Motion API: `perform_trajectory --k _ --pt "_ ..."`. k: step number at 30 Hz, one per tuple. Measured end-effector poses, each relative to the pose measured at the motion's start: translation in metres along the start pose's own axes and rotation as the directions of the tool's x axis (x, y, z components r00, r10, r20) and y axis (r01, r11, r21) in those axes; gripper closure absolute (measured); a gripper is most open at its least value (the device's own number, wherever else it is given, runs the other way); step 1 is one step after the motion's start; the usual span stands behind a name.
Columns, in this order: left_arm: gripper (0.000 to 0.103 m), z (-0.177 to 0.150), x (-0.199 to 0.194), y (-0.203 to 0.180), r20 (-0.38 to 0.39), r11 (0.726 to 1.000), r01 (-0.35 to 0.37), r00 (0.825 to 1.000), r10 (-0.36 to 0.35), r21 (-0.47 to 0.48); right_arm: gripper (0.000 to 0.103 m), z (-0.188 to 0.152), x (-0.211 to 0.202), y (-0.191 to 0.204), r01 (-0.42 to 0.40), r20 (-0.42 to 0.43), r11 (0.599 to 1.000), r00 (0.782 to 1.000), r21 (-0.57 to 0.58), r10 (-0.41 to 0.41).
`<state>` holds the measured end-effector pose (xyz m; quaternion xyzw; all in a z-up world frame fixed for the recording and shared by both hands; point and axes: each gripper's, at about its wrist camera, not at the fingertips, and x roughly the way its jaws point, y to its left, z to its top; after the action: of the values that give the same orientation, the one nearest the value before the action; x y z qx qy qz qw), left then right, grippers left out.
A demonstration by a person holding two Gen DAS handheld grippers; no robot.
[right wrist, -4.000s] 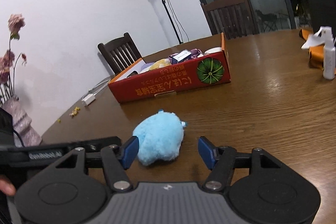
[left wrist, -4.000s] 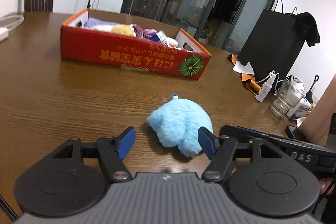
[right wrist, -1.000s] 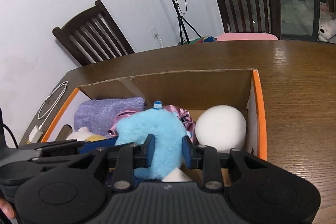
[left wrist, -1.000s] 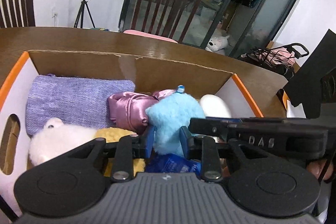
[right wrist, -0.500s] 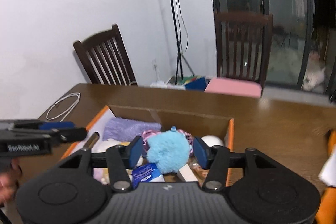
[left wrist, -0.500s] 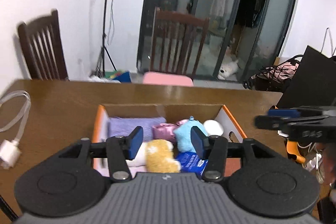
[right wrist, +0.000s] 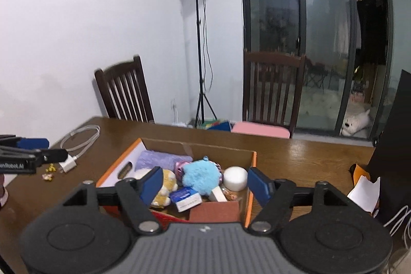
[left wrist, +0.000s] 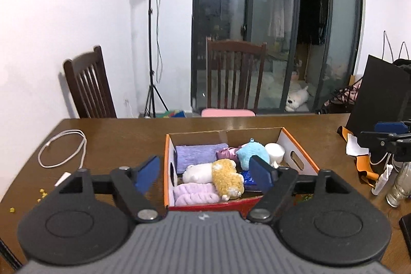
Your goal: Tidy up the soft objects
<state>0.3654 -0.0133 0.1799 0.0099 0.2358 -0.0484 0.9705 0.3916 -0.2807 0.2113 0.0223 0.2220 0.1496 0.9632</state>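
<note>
The light blue plush lies in the red-and-orange cardboard box, beside a pink satin pouch and a white foam ball. A purple cloth, a white plush, a yellow plush and a blue packet also fill the box. My left gripper hangs above and in front of the box, its jaws opening with nothing between them. My right gripper is likewise raised, jaws opening and empty.
A white charging cable lies on the wooden table to the left. At the right stand a spray bottle, a glass jar and a black bag. Two chairs stand behind the table.
Both grippers let go of the blue plush, leaving it in the box, then drew back and upward while their jaws spread apart. The box now looks smaller and farther off.
</note>
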Motion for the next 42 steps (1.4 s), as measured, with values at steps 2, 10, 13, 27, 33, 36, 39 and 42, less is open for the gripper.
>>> perform_trajectory --k 2,10,13,27,33,36,39,42 --pt "0.020 -0.011 -0.012 -0.001 0.025 1.000 -0.014 1.000 0.014 0.008 0.028 -0.013 -0.015 0.006 0.014 0.035 1.000 0.999 0.000 -0.014" --pt "0.011 -0.070 -0.061 -0.006 0.124 0.999 -0.046 0.991 0.047 -0.004 0.021 -0.076 -0.067 0.029 0.073 0.205 0.997 0.976 -0.019 -0.067" --pt "0.005 -0.100 -0.083 -0.005 0.179 0.999 -0.051 0.982 0.053 -0.020 0.016 -0.107 -0.089 0.040 0.080 0.246 0.997 0.967 -0.024 -0.072" --pt "0.000 -0.259 -0.179 -0.001 0.233 0.990 -0.140 0.962 0.139 -0.014 0.011 -0.259 -0.153 0.106 0.007 0.244 1.000 0.970 -0.014 -0.003" --pt "0.000 -0.278 -0.222 0.000 0.258 0.994 -0.099 0.960 0.107 -0.042 0.011 -0.305 -0.193 0.122 0.004 0.209 0.999 0.978 0.045 -0.013" --pt "0.000 -0.278 -0.233 0.002 0.255 0.995 -0.078 0.963 0.091 -0.060 0.010 -0.309 -0.210 0.123 0.035 0.227 0.997 0.973 0.074 -0.051" --pt "0.000 -0.277 -0.234 -0.003 0.241 0.997 -0.081 0.967 0.081 -0.012 0.009 -0.309 -0.216 0.118 0.034 0.240 0.994 0.969 0.101 -0.058" --pt "0.000 -0.278 -0.237 -0.005 0.241 0.998 -0.070 0.968 0.069 -0.005 0.009 -0.303 -0.215 0.114 0.028 0.222 0.994 0.974 0.110 -0.052"
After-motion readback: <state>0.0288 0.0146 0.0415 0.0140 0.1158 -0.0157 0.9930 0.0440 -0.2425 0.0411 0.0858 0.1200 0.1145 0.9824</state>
